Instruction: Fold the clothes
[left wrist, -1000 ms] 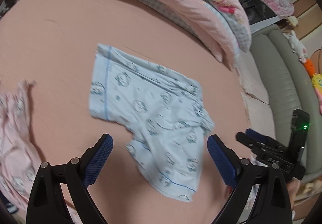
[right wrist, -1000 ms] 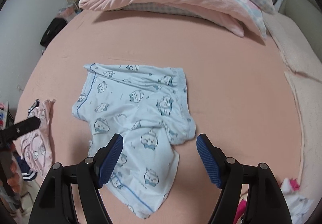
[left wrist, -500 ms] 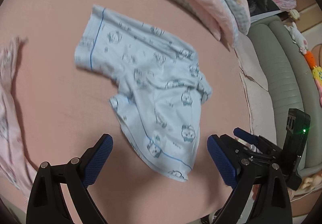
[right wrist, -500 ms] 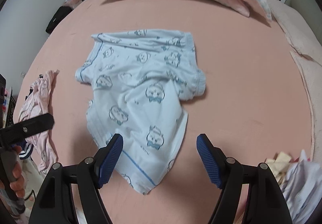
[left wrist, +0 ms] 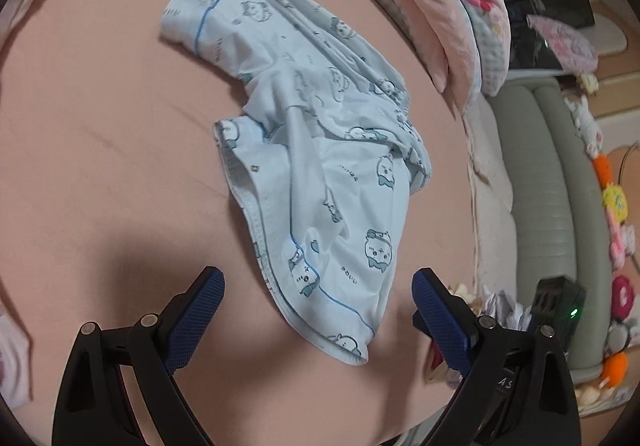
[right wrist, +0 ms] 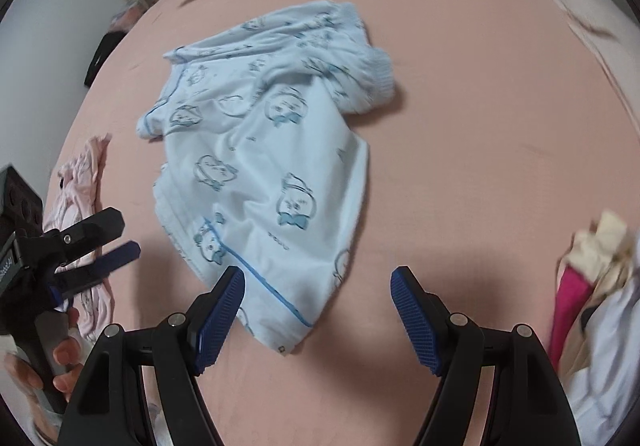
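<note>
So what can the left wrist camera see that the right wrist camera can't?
Only the left wrist view shows the grey-green sofa with its row of plush toys. Only the right wrist view shows the pink garment and the hand holding the left tongs. Both show the light blue printed shorts lying crumpled on the pink bed, the folded quilt, and open, empty tongs.

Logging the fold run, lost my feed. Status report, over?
Left claw open, right claw open, both empty. Light blue printed shorts crumpled, unfolded on pink bed. Nothing in the way.
</note>
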Tool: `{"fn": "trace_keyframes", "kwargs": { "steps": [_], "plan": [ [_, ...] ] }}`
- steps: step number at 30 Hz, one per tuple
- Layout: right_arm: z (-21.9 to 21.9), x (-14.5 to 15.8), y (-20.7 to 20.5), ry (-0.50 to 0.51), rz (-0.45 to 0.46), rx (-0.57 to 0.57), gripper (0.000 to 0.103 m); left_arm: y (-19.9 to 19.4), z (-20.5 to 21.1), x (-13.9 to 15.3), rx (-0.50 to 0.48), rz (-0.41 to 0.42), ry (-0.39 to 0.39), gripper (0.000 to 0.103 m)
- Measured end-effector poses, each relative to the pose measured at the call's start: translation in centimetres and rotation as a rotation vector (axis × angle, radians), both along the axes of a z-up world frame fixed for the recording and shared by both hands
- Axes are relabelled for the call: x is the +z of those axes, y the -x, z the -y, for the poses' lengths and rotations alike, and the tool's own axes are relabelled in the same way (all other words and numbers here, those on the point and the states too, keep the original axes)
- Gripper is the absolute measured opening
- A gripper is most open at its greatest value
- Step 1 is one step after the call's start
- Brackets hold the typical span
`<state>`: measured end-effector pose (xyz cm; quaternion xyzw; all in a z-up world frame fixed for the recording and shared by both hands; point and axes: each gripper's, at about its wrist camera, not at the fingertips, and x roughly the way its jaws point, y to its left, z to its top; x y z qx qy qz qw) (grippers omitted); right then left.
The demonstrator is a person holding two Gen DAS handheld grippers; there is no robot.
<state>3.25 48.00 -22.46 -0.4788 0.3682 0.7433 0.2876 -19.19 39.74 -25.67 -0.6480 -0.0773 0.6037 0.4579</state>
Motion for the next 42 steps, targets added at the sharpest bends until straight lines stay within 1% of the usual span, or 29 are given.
{"fn": "trace_keyframes", "kwargs": {
  "steps": [3, 5, 7, 8, 10, 13, 15, 20, 23, 24, 25, 27, 28, 30, 31, 32, 34, 35, 37, 38, 39, 40, 42],
  "plan": [
    [-0.2, -1.0, -1.1, 0.031, -0.037, -0.055, 0.075, 0.6, 0.5, -1.2, 0.039, 0.043, -0.041, 0.096],
    [-0.2, -1.8, -1.8, 0.065, -0.08, -0.108, 0.075, 1.1, 0.9, -2.1, 0.074, 0.08, -0.067, 0.096],
    [-0.2, -2.5, -2.5, 0.1, -0.122, -0.161, 0.075, 1.6, 1.0, -3.1, 0.108, 0.142, -0.077, 0.096],
    [-0.2, -3.0, -2.6, 0.118, -0.142, -0.181, 0.075, 1.9, 0.9, -3.3, 0.115, 0.155, -0.083, 0.095],
    [0.0, -3.8, -2.7, 0.145, -0.181, -0.223, 0.075, 2.4, 0.7, -3.7, 0.126, 0.167, -0.097, 0.095],
    [0.4, -5.2, -2.9, 0.195, -0.236, -0.298, 0.075, 2.6, 0.3, -3.5, 0.115, 0.124, -0.093, 0.095],
    [0.5, -6.1, -3.0, 0.239, -0.272, -0.338, 0.075, 2.7, 0.1, -4.0, 0.105, 0.156, -0.108, 0.095],
    [0.2, -6.5, -3.0, 0.243, -0.337, -0.396, 0.075, 2.4, -0.1, -5.2, 0.099, 0.241, -0.127, 0.094],
    [0.0, -7.0, -2.8, 0.253, -0.389, -0.428, 0.076, 2.0, -0.7, -4.9, 0.077, 0.218, -0.129, 0.094],
    [-0.1, -7.2, -2.8, 0.255, -0.407, -0.44, 0.076, 1.9, -0.9, -4.9, 0.069, 0.212, -0.133, 0.091],
    [-0.1, -7.4, -2.8, 0.257, -0.425, -0.452, 0.077, 1.7, -1.1, -4.9, 0.065, 0.213, -0.136, 0.085],
    [-0.1, -7.7, -2.8, 0.252, -0.466, -0.475, 0.077, 1.3, -1.5, -5.2, 0.058, 0.237, -0.14, 0.079],
    [-0.2, -7.8, -2.8, 0.248, -0.483, -0.484, 0.077, 1.1, -1.7, -5.4, 0.055, 0.25, -0.143, 0.078],
    [-0.4, -8.0, -2.8, 0.241, -0.506, -0.493, 0.077, 0.7, -1.9, -5.5, 0.054, 0.232, -0.143, 0.076],
    [-0.6, -8.0, -2.8, 0.239, -0.512, -0.493, 0.077, 0.5, -2.1, -5.5, 0.054, 0.221, -0.142, 0.071],
    [-0.8, -8.1, -2.6, 0.239, -0.52, -0.496, 0.077, 0.5, -2.1, -5.6, 0.058, 0.205, -0.136, 0.068],
    [-1.5, -8.2, -2.2, 0.246, -0.536, -0.493, 0.077, 0.6, -1.9, -6.0, 0.074, 0.199, -0.127, 0.056],
    [-1.8, -8.3, -2.0, 0.25, -0.545, -0.492, 0.077, 0.8, -1.8, -6.2, 0.091, 0.205, -0.127, 0.053],
    [-2.3, -8.4, -1.7, 0.254, -0.559, -0.488, 0.077, 1.4, -1.2, -6.7, 0.136, 0.229, -0.135, 0.04],
    [-2.5, -8.5, -1.5, 0.254, -0.564, -0.486, 0.077, 1.7, -1.0, -7.1, 0.156, 0.241, -0.135, 0.036],
    [-2.8, -8.6, -1.3, 0.254, -0.57, -0.484, 0.077, 2.0, -0.7, -7.4, 0.176, 0.252, -0.134, 0.028],
    [-3.0, -8.6, -1.1, 0.254, -0.575, -0.482, 0.077, 2.2, -0.5, -7.7, 0.188, 0.261, -0.134, 0.023],
    [-3.4, -8.7, -0.7, 0.255, -0.587, -0.477, 0.077, 2.4, -0.2, -7.9, 0.198, 0.261, -0.14, 0.019]
  ]
}}
